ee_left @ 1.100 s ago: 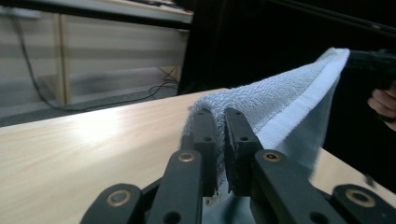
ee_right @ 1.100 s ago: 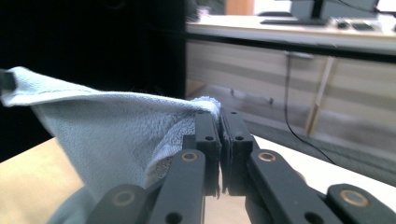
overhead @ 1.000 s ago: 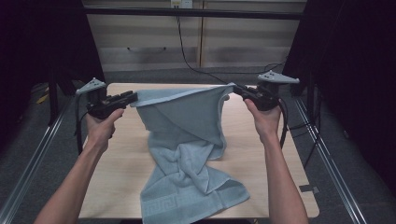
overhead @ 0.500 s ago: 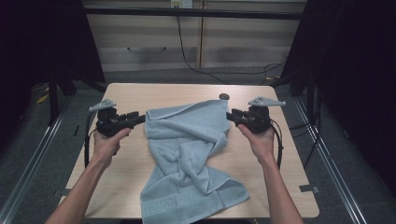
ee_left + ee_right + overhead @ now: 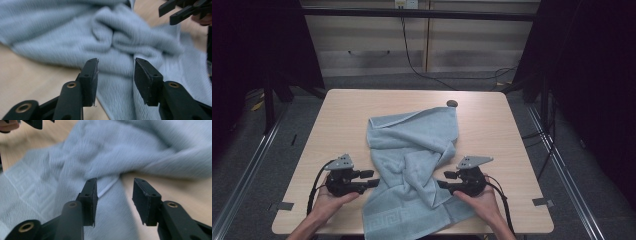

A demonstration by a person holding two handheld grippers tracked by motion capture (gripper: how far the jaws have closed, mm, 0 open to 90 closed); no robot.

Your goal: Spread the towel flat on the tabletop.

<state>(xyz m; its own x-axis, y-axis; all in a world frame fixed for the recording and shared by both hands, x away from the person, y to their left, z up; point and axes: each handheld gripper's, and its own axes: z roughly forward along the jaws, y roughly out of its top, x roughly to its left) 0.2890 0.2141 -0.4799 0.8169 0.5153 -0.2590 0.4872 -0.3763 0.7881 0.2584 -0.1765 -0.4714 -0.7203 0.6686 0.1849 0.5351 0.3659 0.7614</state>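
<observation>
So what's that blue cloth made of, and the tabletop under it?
The towel looks like soft woven terry cotton, matte pale blue: fine ribbed texture, limp folds and a woven key-pattern border near the person's edge. The table looks like light wood or wood-look laminate, smooth with faint grain; which one is hard to tell.

Right tool (image 5: 114, 200) (jaws apart) faces rumpled towel (image 5: 140, 152).

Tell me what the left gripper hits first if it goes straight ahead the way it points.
Most likely the towel. The left gripper has its jaws open and aimed at the bunched folds in the cloth's middle, with its near edge already between and just below the tips. Exact depth is unclear, but nothing else lies in between.
</observation>
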